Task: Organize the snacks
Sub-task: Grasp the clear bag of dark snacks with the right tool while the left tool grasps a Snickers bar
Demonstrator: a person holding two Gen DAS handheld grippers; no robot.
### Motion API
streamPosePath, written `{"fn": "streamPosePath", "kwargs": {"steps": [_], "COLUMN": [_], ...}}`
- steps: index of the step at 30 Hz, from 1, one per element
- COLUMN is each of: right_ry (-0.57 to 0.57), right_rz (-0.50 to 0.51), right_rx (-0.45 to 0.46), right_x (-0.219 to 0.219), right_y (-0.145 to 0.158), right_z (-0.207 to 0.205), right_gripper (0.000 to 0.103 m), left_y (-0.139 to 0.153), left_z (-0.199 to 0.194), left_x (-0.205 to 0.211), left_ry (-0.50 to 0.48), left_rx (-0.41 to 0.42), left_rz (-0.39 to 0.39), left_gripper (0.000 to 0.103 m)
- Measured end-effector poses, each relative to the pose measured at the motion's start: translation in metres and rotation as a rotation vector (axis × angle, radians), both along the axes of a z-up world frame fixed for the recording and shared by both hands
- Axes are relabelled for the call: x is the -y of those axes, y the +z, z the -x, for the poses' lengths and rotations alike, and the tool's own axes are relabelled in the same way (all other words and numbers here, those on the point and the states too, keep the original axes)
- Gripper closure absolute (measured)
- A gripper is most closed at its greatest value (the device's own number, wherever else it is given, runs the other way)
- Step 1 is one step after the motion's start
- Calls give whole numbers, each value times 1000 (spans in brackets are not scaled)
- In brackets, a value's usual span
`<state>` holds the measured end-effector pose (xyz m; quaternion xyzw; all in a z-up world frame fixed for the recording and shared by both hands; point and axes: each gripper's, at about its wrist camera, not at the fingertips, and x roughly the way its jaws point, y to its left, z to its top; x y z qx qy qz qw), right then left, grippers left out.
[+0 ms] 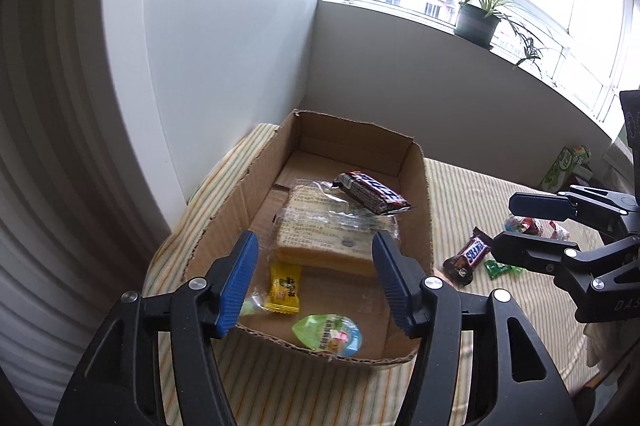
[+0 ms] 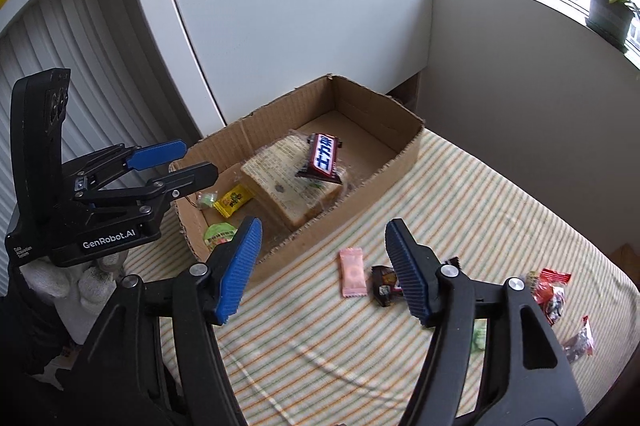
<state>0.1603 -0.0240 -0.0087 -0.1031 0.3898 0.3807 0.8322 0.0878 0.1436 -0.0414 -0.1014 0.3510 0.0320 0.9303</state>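
Left hand-held gripper (image 1: 316,280) hangs over the near end of the cardboard box (image 1: 224,209), jaws wide, nothing btwn the blue pads. Right hand-held gripper (image 2: 322,272) is over the striped cloth (image 2: 460,193) just outside the box's long wall, jaws also wide & empty. Inside the box, nearest the front wall: a green jelly cup (image 1: 328,336), then a yellow candy (image 1: 285,288) w/ a small green-wrapped sweet (image 1: 250,306) beside it. Mid-box sits a bagged bread loaf (image 1: 324,230) in clear printed plastic; a dark Snickers bar (image 1: 372,193) lies tilted on the loaf's far end, one tip toward the right wall. Far end of the box is bare cardboard. Still out on the cloth, right-wrist view: a pink sachet (image 2: 353,272) near the box, a small Snickers (image 2: 383,284) just beside it & partly behind the right pad, a green sweet (image 2: 478,340) mostly hidden by the gripper arm, plus red & clear wrappers (image 2: 554,292) further right. A gloved hand (image 2: 86,284) shows under the left gripper body. Beyond: white cabinet panel (image 2: 300,5), windowsill w/ potted plant (image 1: 478,19).
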Motion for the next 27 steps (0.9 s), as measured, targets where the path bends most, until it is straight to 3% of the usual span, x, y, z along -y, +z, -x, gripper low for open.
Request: {"fn": "streamPosePath", "kwargs": {"steps": [13, 27], "right_ry": [-264, -524], "right_rz": [5, 12], "right_rx": [-9, -118], "right_x": [137, 250], "right_y": [-1, -44], "right_z": [-16, -41], "right_gripper": [36, 36], "left_y": [7, -17], "left_z": [-13, -34], "left_x": [83, 181], "left_ry": [-180, -423], "left_rx": [-6, -94], "left_rz": [-17, -83], "left_gripper": [44, 44]}}
